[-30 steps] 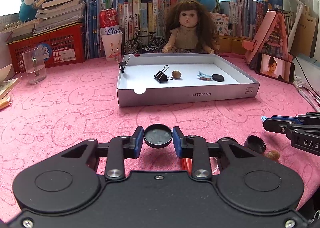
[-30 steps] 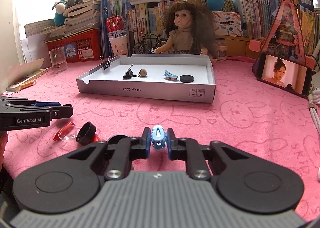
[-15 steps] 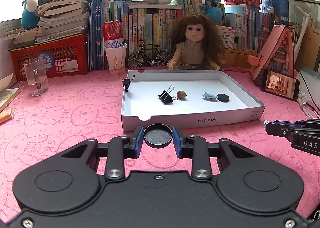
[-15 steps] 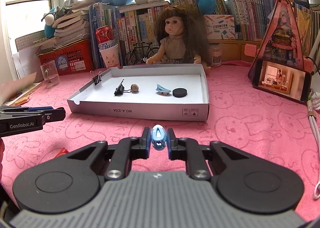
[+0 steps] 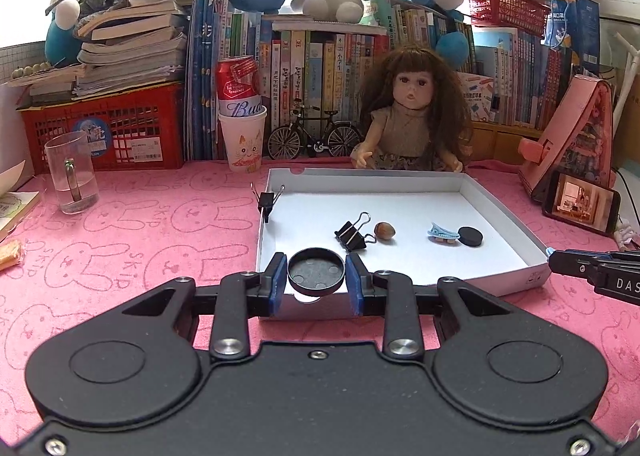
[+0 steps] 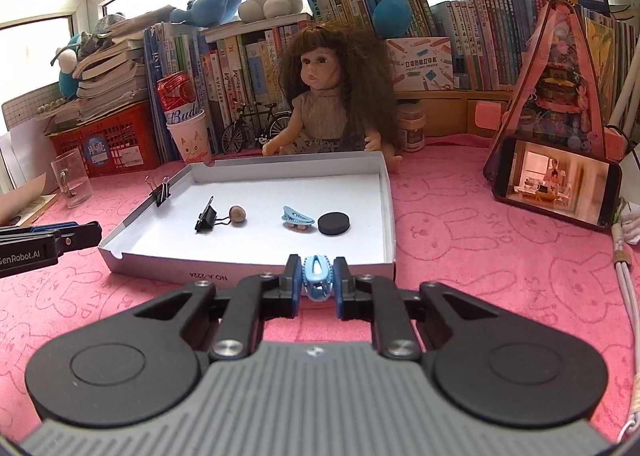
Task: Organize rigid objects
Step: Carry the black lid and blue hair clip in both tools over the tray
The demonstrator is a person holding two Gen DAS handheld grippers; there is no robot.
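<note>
Both tools are carrying parts toward the white tray [image 5: 500, 216] on the pink desk [image 5: 160, 224]; judging by the layout, the step in hand is drop-off. To do it well: clear the near wall fully before lowering, set each part beside its twin, release low so nothing rolls. The left tool [image 5: 316, 276] is partly open, pads clamping a black round cap [image 5: 316, 271] by its rim, sitting over the tray's near wall at 6 o'clock; its twin, the black disc [image 5: 470, 236], is lying at 3 o'clock in the tray. The right tool [image 6: 317, 283] is closed tight on a blue hair clip [image 6: 317, 282], just short of the near wall; the matching blue clip [image 6: 296, 218] is lying mid-tray, beside the disc. A binder clip [image 5: 351, 234] and a nut [image 5: 385, 231] are sitting near centre, so keep clear of them.
</note>
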